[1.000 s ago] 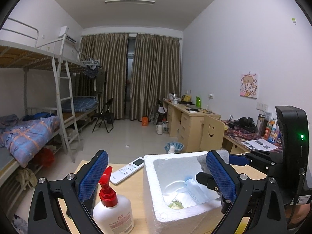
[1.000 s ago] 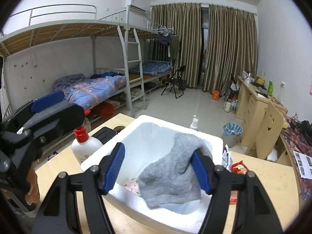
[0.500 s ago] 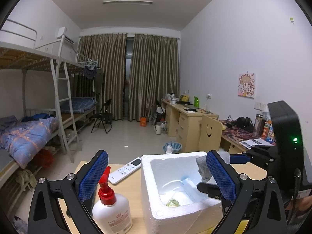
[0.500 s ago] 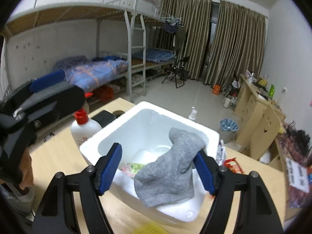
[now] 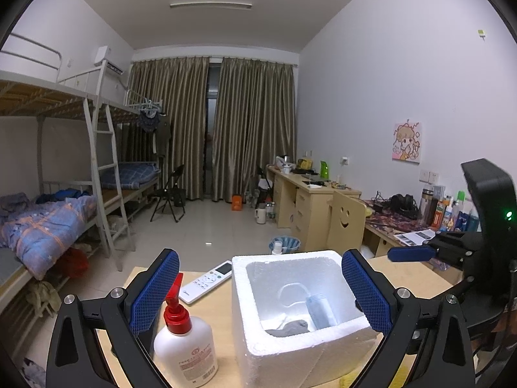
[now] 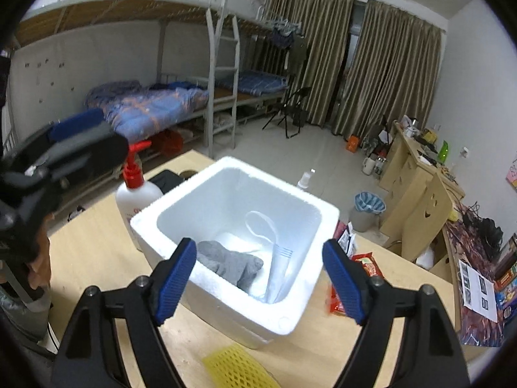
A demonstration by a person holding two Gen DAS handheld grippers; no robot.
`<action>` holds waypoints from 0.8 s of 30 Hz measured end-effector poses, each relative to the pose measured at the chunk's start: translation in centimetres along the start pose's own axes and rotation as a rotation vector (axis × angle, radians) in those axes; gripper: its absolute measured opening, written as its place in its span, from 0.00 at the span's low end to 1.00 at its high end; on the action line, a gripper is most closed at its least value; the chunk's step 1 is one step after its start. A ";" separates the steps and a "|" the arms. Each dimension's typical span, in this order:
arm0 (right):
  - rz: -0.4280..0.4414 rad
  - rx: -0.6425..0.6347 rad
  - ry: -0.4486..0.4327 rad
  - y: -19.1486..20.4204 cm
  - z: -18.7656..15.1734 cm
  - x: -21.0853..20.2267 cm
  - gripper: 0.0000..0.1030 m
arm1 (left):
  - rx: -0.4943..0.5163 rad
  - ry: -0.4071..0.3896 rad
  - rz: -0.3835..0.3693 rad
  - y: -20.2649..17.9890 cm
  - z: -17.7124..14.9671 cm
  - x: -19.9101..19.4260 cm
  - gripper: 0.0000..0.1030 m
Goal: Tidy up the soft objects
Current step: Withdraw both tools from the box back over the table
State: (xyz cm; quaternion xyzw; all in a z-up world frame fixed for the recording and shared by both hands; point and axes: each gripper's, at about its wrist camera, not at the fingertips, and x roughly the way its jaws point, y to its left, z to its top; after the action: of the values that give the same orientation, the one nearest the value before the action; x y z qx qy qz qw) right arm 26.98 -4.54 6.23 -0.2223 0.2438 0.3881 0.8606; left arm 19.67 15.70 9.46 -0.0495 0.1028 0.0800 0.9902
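Now the grey sock (image 6: 231, 263) lies in the foam box (image 6: 181, 207), below the right gripper's (image 6: 260, 283) just-spread fingers.

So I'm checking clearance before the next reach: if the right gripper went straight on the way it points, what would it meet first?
Probably the white foam box: the open right gripper aims down over its near rim toward the grey sock inside. Depth is hard to judge.

Dorm room, white walls. Bunk bed (image 5: 48, 220) left, ladder (image 5: 106, 177). Brown curtains (image 5: 213, 126) closed, far end. Desks (image 5: 310, 200) along right wall. Pale tiled floor (image 5: 210, 223). Ceiling lamp (image 5: 210, 5) unlit.
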 end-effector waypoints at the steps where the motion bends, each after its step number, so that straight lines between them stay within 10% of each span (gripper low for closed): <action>1: -0.001 0.003 -0.009 0.0 0.0 -0.3 0.81 | 0.003 0.000 0.002 -0.1 0.1 -0.1 0.98; 24: -0.041 0.096 -0.233 0.1 -2.3 -8.3 1.00 | -0.023 -0.014 -0.029 -2.9 0.4 -6.1 0.98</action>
State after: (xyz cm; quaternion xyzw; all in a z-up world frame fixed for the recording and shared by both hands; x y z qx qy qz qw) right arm 21.54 -10.39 9.32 -0.1394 0.1558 0.3814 0.9004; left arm 14.32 11.99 11.41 -0.0619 0.0944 0.0671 0.9913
